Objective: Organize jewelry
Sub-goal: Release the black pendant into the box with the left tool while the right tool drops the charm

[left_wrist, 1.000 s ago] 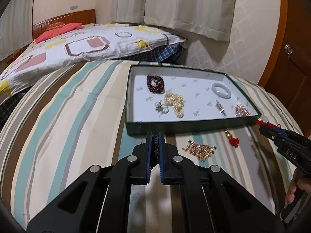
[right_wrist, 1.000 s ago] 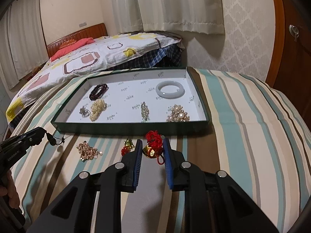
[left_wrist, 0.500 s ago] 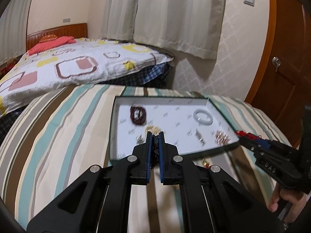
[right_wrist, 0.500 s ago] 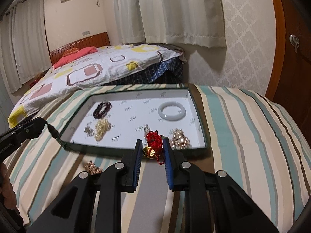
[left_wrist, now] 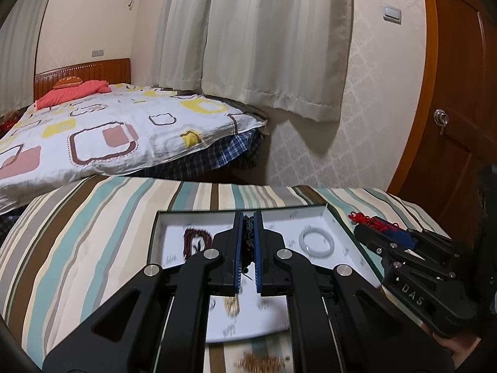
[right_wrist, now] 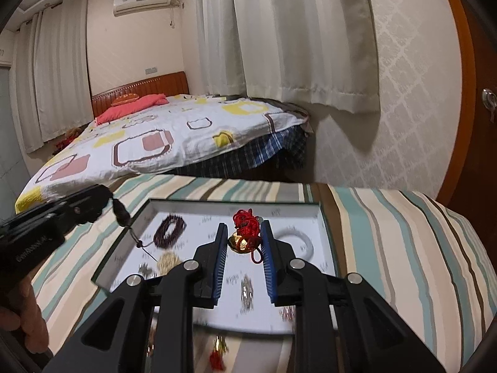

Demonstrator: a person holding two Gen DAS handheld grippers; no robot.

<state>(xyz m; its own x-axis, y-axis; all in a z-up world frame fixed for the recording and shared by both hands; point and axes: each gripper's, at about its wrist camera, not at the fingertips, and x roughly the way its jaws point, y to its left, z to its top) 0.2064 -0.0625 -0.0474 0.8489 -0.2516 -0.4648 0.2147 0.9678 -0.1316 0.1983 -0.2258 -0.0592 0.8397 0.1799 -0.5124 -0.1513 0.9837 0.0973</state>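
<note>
My left gripper [left_wrist: 247,217] is shut on a dark beaded piece with a cord [left_wrist: 248,239] and holds it above the tray [left_wrist: 351,233]. From the right wrist view the piece [right_wrist: 121,213] hangs from that gripper [right_wrist: 107,197] over the tray's left edge. My right gripper [right_wrist: 241,228] is shut on a gold charm with a red knotted cord [right_wrist: 243,233], above the tray [right_wrist: 326,233]. In the tray lie a dark red bead bracelet [right_wrist: 170,231], a white jade bangle [left_wrist: 316,241], a gold chain [right_wrist: 167,261] and other small pieces.
The tray sits on a striped bedspread [left_wrist: 87,233]. A gold chain piece [left_wrist: 261,362] and a red and gold charm [right_wrist: 217,354] lie on the bedspread in front of the tray. A second bed [right_wrist: 174,130], curtains and a wooden door [left_wrist: 456,108] stand beyond.
Both grippers have risen and moved forward over the tray with their pieces still held. The tray now sits under the fingers instead of ahead of them.
</note>
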